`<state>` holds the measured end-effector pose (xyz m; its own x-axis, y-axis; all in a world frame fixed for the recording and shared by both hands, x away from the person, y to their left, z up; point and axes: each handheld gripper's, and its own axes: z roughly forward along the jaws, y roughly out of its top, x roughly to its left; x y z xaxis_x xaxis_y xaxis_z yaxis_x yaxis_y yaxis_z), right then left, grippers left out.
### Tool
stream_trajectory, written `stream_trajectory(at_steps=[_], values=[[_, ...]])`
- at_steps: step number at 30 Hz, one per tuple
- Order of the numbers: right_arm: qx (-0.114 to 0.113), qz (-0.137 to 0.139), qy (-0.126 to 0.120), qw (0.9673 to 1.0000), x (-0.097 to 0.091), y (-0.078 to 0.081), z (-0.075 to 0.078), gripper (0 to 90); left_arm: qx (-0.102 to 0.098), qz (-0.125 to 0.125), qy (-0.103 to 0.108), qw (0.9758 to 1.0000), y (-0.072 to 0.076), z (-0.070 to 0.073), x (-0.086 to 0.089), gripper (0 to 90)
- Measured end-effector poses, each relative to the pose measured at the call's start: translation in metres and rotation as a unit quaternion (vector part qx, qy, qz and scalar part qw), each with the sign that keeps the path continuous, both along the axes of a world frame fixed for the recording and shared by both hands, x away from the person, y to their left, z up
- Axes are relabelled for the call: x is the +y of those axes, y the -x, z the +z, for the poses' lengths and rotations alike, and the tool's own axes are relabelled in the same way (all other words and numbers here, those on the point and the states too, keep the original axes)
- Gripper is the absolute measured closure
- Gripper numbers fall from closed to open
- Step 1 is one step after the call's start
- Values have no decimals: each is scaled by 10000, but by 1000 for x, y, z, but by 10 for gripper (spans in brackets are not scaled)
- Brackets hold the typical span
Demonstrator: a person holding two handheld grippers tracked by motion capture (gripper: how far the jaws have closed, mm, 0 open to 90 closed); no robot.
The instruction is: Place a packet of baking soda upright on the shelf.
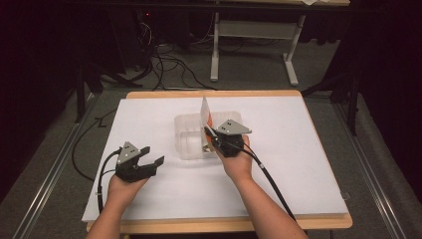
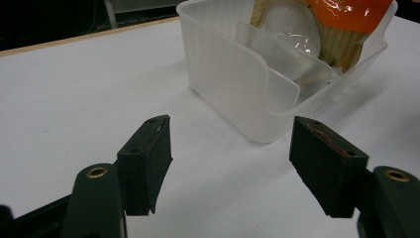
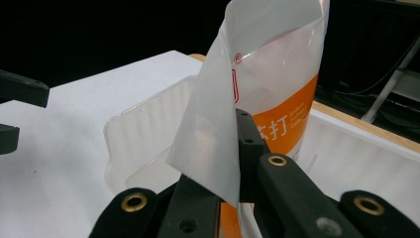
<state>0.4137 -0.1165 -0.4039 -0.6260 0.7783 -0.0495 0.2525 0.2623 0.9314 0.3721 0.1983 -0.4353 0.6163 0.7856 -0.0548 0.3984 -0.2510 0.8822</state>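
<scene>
While the left gripper (image 1: 149,160) waits wide-jawed and empty on the table (image 1: 298,164) at lower left, the right gripper (image 1: 211,137) pinches a white-and-orange pouch (image 3: 257,89) upright over the clear tub (image 1: 186,134) at centre, likely to lift or seat it.

Count, this moment:

- Grippers: two. Left gripper (image 1: 149,158) has fingers spread with nothing between; right gripper (image 1: 211,135) has fingers closed on the pouch.
- Hands: two, one per gripper.
- Clear plastic tub (image 1: 186,134): one.
- White-and-orange pouch (image 3: 267,94): one, upright in the tub.
- Other items inside the tub, seen in the left gripper view: at least one pale rounded packet (image 2: 292,25); exact number unclear.
- Desk (image 1: 298,149): one, with one white sheet on top.
</scene>
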Motion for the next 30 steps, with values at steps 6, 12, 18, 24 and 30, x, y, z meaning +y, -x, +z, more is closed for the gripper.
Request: stream_trajectory(at_steps=[6,12,18,24,30], values=[[84,-37,-54,9999,-3,-1,3,815,1,12,14,10000,0,0,1,331],[302,-122,-167,9993,-7,-4,4,644,-9,-5,-7,10000,1,0,-1,332],[281,-265,-95,9992,-11,-3,7,477,-4,3,3,10000,0,0,1,331],[253,-331,-93,9991,-15,-1,12,391,-14,-7,7,10000,0,0,0,331],[236,-385,-114,9989,-16,1,17,280,-16,-7,4,10000,0,0,0,330]])
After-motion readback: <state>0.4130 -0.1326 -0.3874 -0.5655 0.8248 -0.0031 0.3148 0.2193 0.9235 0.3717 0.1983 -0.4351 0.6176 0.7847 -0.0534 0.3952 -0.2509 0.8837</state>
